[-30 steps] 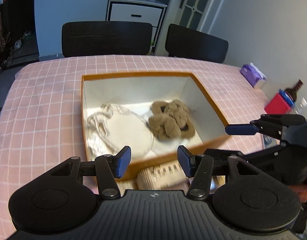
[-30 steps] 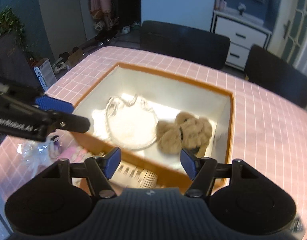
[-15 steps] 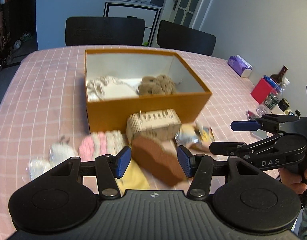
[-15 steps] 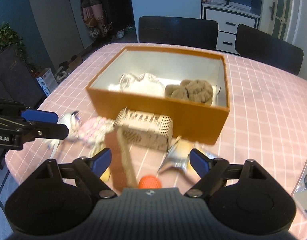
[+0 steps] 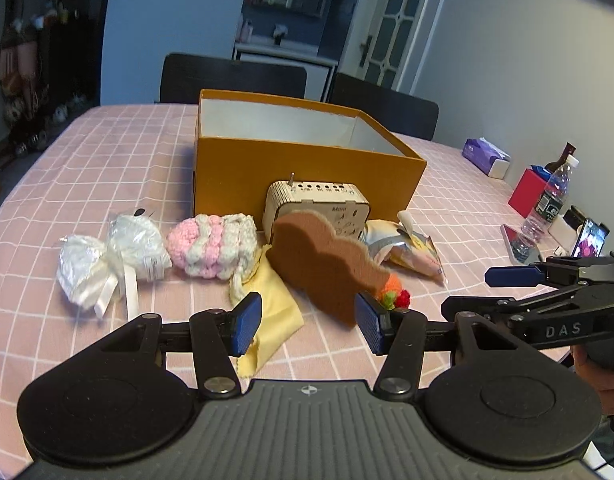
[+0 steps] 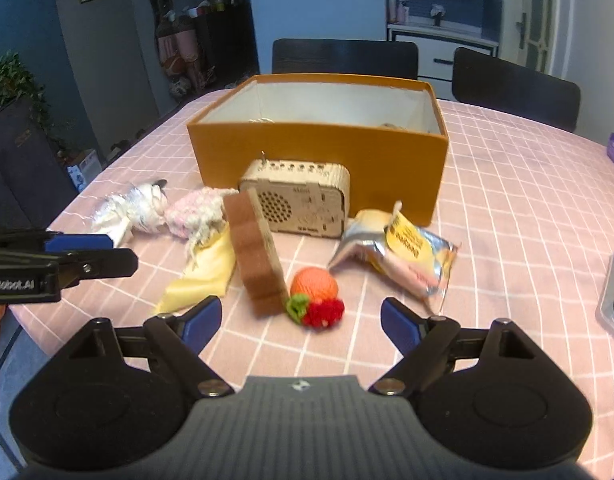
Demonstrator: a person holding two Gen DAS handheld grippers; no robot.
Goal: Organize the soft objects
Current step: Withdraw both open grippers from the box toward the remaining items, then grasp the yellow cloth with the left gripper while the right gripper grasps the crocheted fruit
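Note:
An orange box [image 5: 303, 168] [image 6: 319, 148] stands open on the pink checked tablecloth. In front of it lie a pink-and-white knitted piece [image 5: 211, 246] [image 6: 191, 212], a white wrapped bundle [image 5: 107, 256] [image 6: 127, 210], a yellow cloth [image 5: 271, 304] [image 6: 205, 276], a brown sponge standing on edge [image 5: 323, 268] [image 6: 255, 256] and an orange knitted fruit [image 6: 315, 294] [image 5: 393, 292]. My left gripper [image 5: 309, 322] is open and empty just before the sponge. My right gripper [image 6: 301, 322] is open and empty just before the knitted fruit.
A wooden radio [image 5: 317, 208] [image 6: 299, 204] stands against the box front. A foil snack packet [image 5: 407, 248] [image 6: 399, 256] lies to its right. A phone, water bottle [image 5: 549, 204], red box and tissue pack [image 5: 485, 156] sit far right. Black chairs stand behind the table.
Both grippers have pulled back from above the box and dropped low near the table's front edge. The box contents are now hidden behind its front wall. The right gripper has opened wider.

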